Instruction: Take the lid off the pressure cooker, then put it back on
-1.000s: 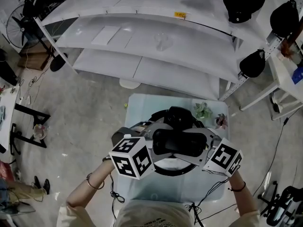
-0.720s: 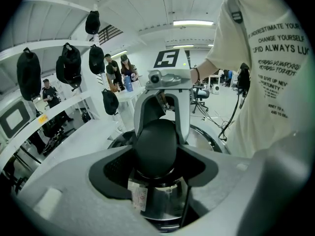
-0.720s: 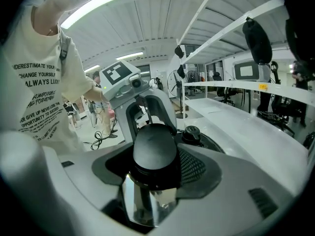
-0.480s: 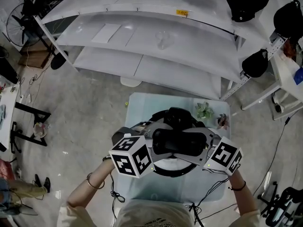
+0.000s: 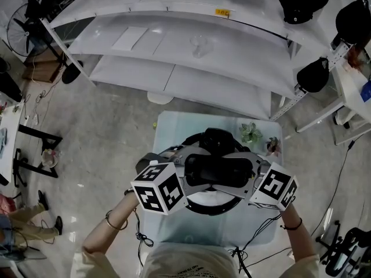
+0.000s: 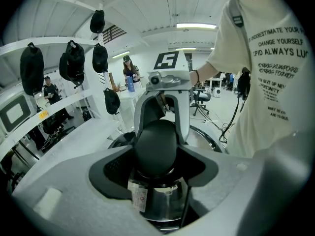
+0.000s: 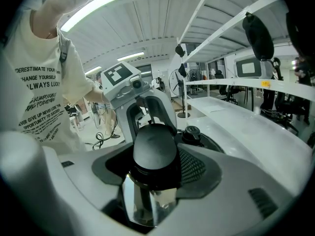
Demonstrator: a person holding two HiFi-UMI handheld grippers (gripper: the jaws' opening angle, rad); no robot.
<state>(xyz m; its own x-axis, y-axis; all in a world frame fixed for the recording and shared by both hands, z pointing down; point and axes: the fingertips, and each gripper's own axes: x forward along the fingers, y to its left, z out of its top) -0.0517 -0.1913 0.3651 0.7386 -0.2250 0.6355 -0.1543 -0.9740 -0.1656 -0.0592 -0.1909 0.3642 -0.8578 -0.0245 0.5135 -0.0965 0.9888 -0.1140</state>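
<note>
**Both jaws gripping cooker handles**

Cooker (image 6: 165, 208) is sitting on the small worktop (image 5: 174, 126), with the lid (image 5: 215, 170) on. Left gripper (image 5: 174, 169) jaws are clamping the black left handle (image 6: 156, 146). Right gripper (image 5: 258, 175) jaws are clamping the right handle (image 7: 154, 151). Both jaws are spread wide, facing each other across the lid.

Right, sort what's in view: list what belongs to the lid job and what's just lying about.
Job in hand:
- pressure cooker, lid on
- left gripper and right gripper, each clamped on a side handle

Lying about:
- two small plants on the table
- white shelves
- hanging black caps
- fan
</note>
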